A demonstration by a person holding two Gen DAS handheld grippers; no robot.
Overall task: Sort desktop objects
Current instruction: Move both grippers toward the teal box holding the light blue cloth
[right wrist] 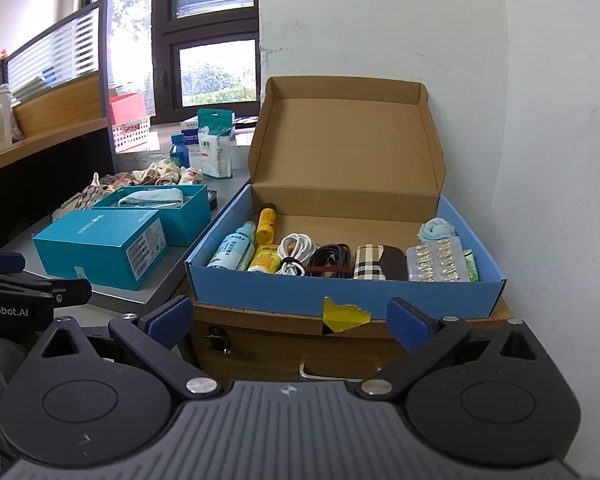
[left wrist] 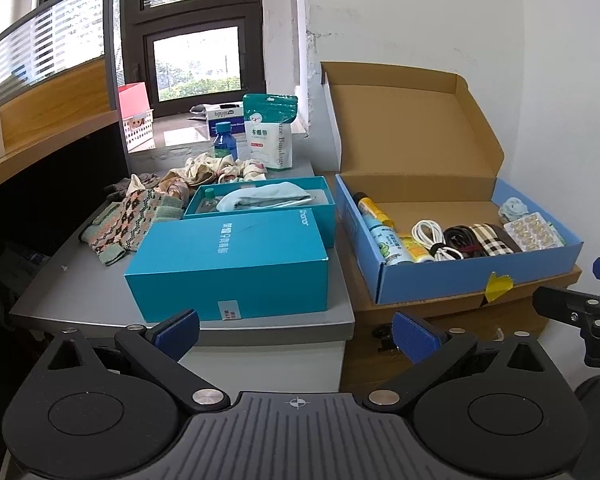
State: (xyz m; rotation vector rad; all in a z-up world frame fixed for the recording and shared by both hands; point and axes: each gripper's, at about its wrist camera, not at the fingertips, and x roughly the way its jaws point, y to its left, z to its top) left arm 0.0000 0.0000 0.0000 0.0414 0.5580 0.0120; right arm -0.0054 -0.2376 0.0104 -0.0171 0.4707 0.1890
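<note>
A: where's the stuff vs the grippers?
B: left gripper [left wrist: 296, 332] spread wide, empty, teal box [left wrist: 228, 268] just beyond its fingers. Right gripper [right wrist: 290, 322] also spread, blue cardboard box [right wrist: 340, 292] of sorted items right ahead.

The left claw [left wrist: 296, 334] hangs wide open, empty, before the teal box [left wrist: 228, 268] on the grey table [left wrist: 80, 292].

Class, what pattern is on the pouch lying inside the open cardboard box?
Plaid: beige with black and white checks on the pouch, clearest in the right wrist view.
</note>
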